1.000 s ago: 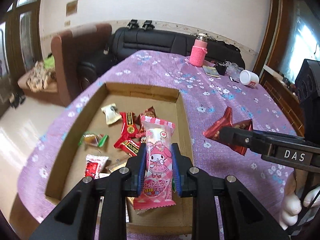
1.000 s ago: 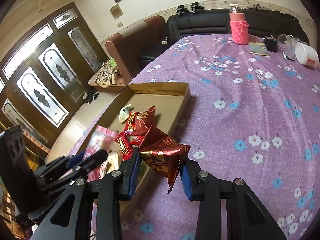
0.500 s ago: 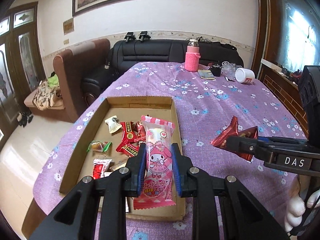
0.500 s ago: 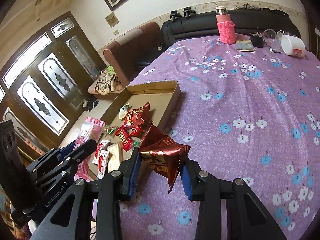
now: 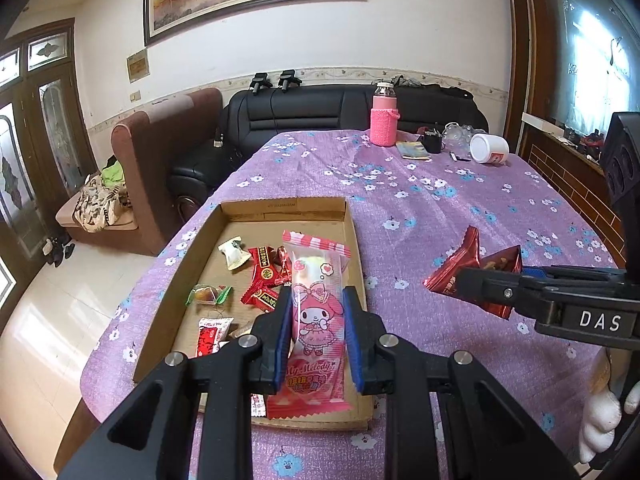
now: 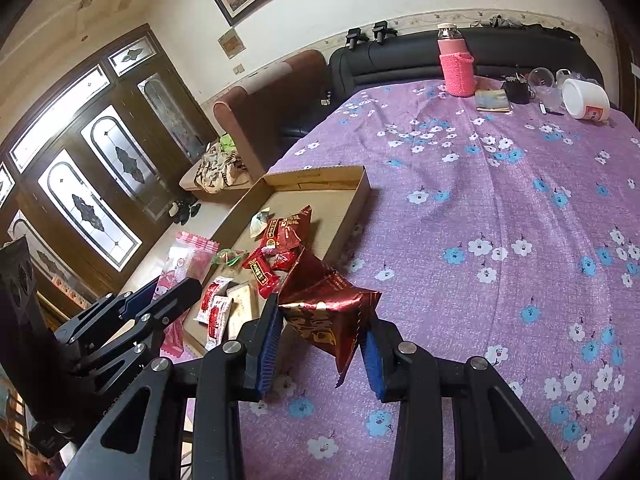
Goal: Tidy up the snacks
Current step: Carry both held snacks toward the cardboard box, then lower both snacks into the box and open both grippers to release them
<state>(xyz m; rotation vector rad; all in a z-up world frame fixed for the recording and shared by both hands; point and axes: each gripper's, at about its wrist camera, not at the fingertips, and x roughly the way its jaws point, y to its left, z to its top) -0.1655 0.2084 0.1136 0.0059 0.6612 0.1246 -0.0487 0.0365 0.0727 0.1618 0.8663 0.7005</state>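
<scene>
My left claw (image 5: 318, 330) is clamped on one pink candy packet (image 5: 318, 320); my right claw (image 6: 322, 342) clamps one dark red foil packet (image 6: 328, 312). Ahead of the left claw, one cardboard tray (image 5: 352, 240) holds two red-wrapped sweets (image 5: 266, 270).

wrist views angled down, sharing cardboard tray (image 5: 352, 236)

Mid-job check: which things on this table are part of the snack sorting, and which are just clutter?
Part of the job:
- pink character snack pack, in the left hand-held gripper
- dark red foil packet, in the right hand-held gripper
- cardboard tray
- loose candies in the tray

Lying about:
- pink bottle
- white cup
- small booklet
</scene>
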